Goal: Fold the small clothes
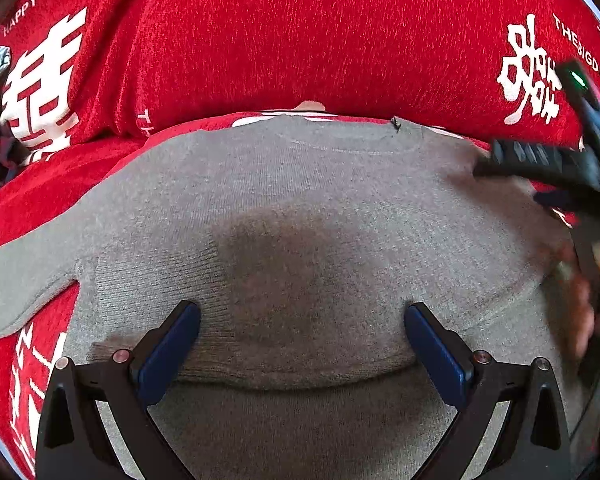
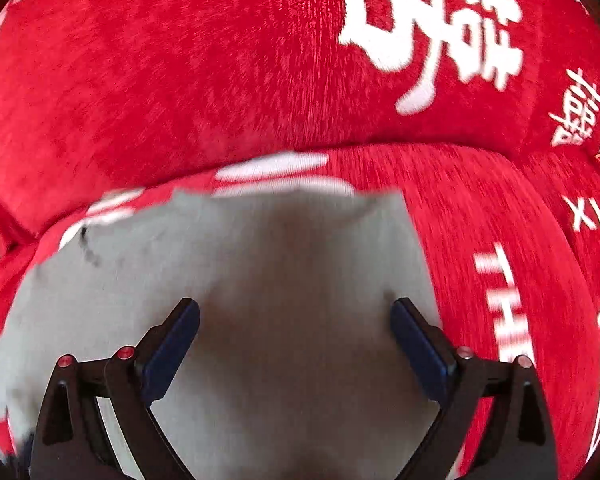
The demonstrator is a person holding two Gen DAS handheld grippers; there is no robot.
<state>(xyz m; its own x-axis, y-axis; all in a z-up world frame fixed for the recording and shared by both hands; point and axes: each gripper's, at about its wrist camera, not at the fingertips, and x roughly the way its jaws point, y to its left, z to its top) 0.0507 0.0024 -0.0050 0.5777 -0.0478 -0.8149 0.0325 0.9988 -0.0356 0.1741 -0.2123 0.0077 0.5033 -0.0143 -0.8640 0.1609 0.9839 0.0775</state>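
A: Across the whole scene runs a red cover (image 1: 300,40) with white lettering, draped over a cushioned seat; the seat back rises behind.

B: And the garment?

A: A grey knit (image 1: 300,220) lies flat on that cover, neckline (image 1: 340,136) toward the seat back, one sleeve (image 1: 24,280) stretched out to the left. A ribbed hem (image 1: 300,368) looks turned up over the body near the bottom of the left view.

B: How will it handle?

A: Soft, light and limp, I'd judge; it should drape rather than hold an edge, and the plush cover may drag on it. The hem corners, the shoulders or a cuff look the best places to pinch, through both layers.

B: The claws?

A: The left gripper (image 1: 302,354) hangs over the hem, jaws apart, nothing between the pads. The right gripper (image 2: 296,348) stands spread wide over the knit's right edge, gripping nothing.

B: Anything smaller?

A: A dark thread (image 1: 396,124) at the neckline.
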